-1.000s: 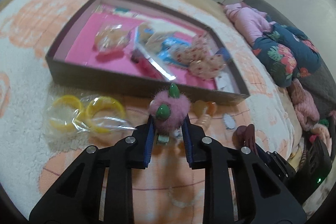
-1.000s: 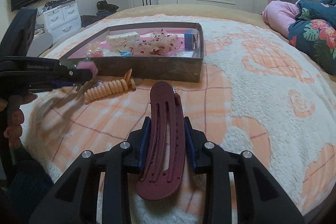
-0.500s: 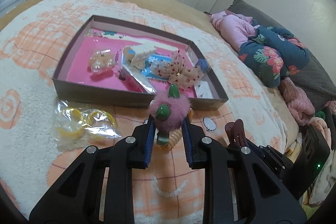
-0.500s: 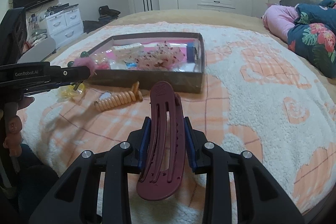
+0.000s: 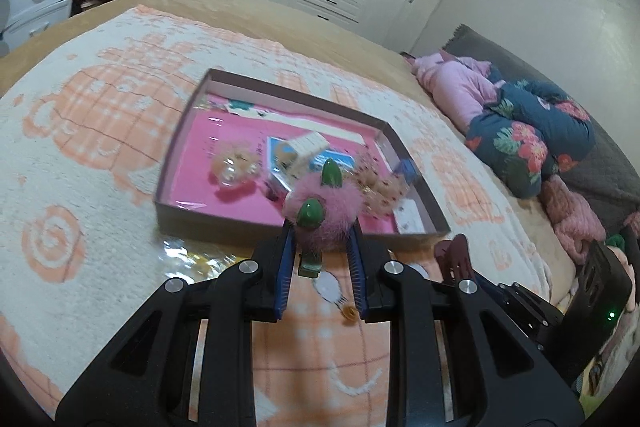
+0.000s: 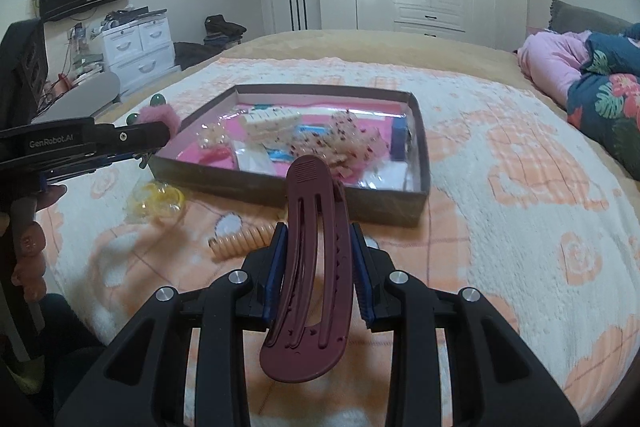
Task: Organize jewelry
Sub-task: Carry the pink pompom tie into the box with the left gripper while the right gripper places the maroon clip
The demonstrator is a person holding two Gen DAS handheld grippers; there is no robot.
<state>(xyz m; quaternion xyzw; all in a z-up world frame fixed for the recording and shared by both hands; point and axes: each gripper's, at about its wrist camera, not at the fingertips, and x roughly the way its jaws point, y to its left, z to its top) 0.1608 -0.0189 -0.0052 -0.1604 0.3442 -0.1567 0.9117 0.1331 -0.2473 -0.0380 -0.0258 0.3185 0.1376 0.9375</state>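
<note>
Jewelry pieces sit in both of your grippers. Your left gripper (image 5: pixel 320 247) has its jaws clenched on a fluffy pink hair clip (image 5: pixel 326 209) with two green leaf-shaped bits, held up just in front of the near wall of the box (image 5: pixel 224 225). Your right gripper (image 6: pixel 318 267) has its jaws clamped on the sides of a long maroon hair clip (image 6: pixel 310 267), which stands lengthwise between them, its rounded tip reaching toward the box's near wall and its wide end hanging back toward the camera.

The box, a shallow dark tray with a pink floor, lies on the bed's cream-and-orange blanket (image 6: pixel 520 227). Inside it are a small clear packet of pale beads toward its left side, a white strip-shaped piece and a blue card near its middle, and a heap of red-speckled bows toward its right wall.

In front of the box, on the blanket, a clear bag with yellow rings (image 6: pixel 158 203) lies off its left corner, and an orange spiral hair tie (image 6: pixel 240 241) lies just before its near wall. A pink bundle and a floral quilt (image 5: pixel 532 143) lie well to the right of the box.
</note>
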